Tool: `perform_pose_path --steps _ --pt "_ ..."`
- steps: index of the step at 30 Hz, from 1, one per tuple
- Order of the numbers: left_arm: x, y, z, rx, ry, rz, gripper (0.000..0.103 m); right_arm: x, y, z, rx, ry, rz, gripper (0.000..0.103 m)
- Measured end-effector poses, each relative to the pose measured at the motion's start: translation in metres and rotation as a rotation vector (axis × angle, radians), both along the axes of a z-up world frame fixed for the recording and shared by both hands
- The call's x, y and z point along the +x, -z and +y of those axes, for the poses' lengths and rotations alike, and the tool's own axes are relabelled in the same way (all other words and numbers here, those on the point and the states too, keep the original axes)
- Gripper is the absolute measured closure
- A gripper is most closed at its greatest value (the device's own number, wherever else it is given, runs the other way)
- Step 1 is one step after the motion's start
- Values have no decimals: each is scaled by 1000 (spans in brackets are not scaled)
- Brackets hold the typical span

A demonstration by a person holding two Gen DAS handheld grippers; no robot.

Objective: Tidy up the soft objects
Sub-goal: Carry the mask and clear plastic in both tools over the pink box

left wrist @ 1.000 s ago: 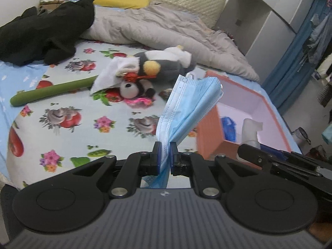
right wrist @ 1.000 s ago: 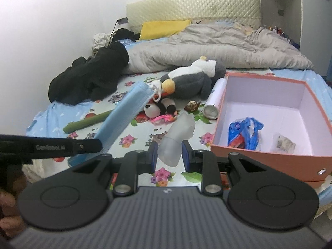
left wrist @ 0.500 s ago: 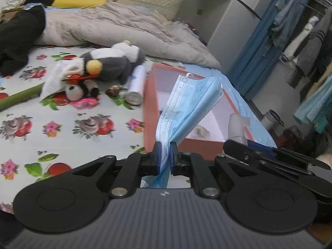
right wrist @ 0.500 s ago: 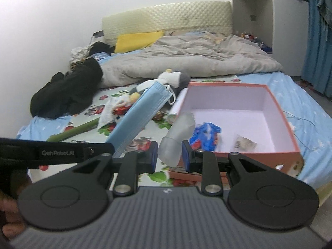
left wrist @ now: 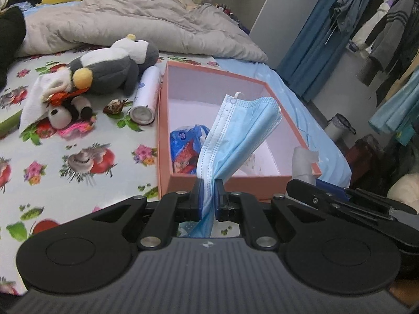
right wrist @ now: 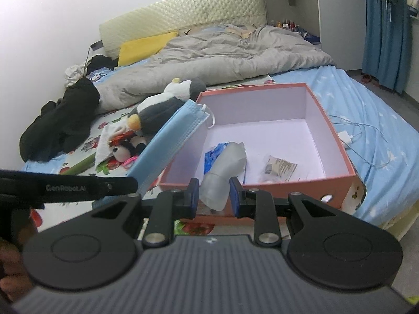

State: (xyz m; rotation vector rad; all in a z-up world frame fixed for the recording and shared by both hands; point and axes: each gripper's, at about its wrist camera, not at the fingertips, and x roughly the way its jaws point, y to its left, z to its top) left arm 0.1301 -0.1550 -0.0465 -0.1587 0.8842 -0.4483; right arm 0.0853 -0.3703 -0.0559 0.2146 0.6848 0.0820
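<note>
Both hands have swung across the bed, so the orange box (left wrist: 209,180) that sat off to the right a second ago now lies straight ahead of each hand-held gripper. The left hand-held gripper (left wrist: 208,196) is pinched nearly closed on the blue face mask (left wrist: 235,136), which stands up over the box's near wall. The right hand-held gripper (right wrist: 213,196), jaws partly apart, clamps a squashy translucent bottle (right wrist: 222,172) just short of the near rim. To my eye both loads are nearly placed; only reaching over and letting go remains. The plush penguin (left wrist: 104,70) waits beyond, to the left.
</note>
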Motion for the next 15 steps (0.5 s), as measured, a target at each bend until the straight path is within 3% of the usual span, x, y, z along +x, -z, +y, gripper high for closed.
perform_pose_path --steps 15 --pt "118 17 -78 37 59 66 93 90 23 -58 22 34 42 74"
